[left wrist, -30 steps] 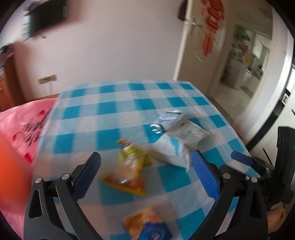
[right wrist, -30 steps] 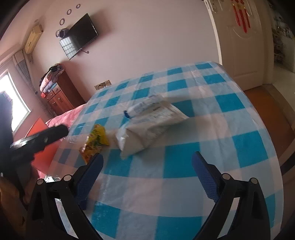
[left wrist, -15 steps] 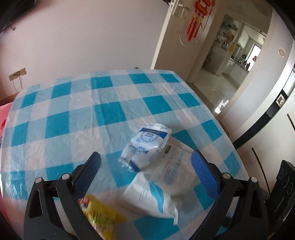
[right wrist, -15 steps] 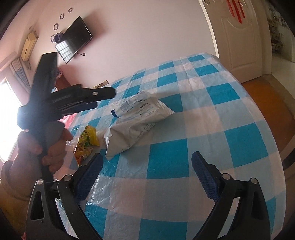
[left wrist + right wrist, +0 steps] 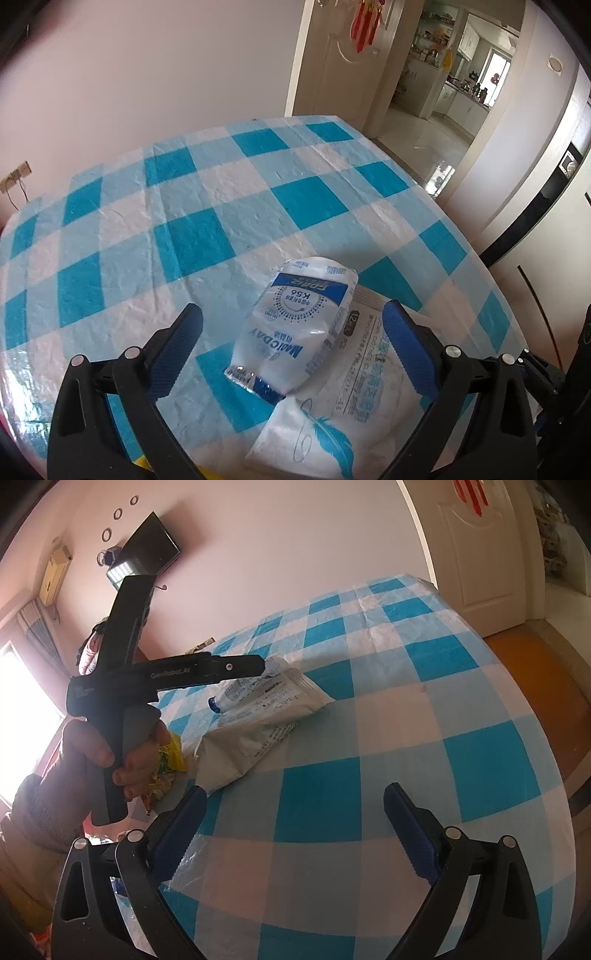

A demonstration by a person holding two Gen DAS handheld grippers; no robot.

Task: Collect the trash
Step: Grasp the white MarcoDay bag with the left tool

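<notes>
A crumpled white and blue wrapper [image 5: 295, 325] lies on the checked table [image 5: 207, 206], partly on a larger flat white packet with a blue feather print [image 5: 362, 402]. My left gripper [image 5: 291, 343] is open and hangs just above them, with the small wrapper between its fingers. In the right wrist view the same gripper [image 5: 258, 666], held by a hand [image 5: 110, 753], reaches over the small wrapper [image 5: 240, 692] and the white packet [image 5: 258, 723]. A yellow snack bag [image 5: 166, 764] lies left of the packet. My right gripper [image 5: 295, 812] is open over bare tablecloth, nearer the front edge.
The table's right edge [image 5: 480, 258] drops to the floor, with a doorway [image 5: 436, 74] beyond. A wall [image 5: 147, 74] stands behind the table. In the right wrist view a door [image 5: 480, 554] is at the far right and a wall television [image 5: 147, 550] at upper left.
My left gripper has moved forward and down over the table, from the yellow bags to the white and blue wrapper. The right gripper has shifted only slightly.
</notes>
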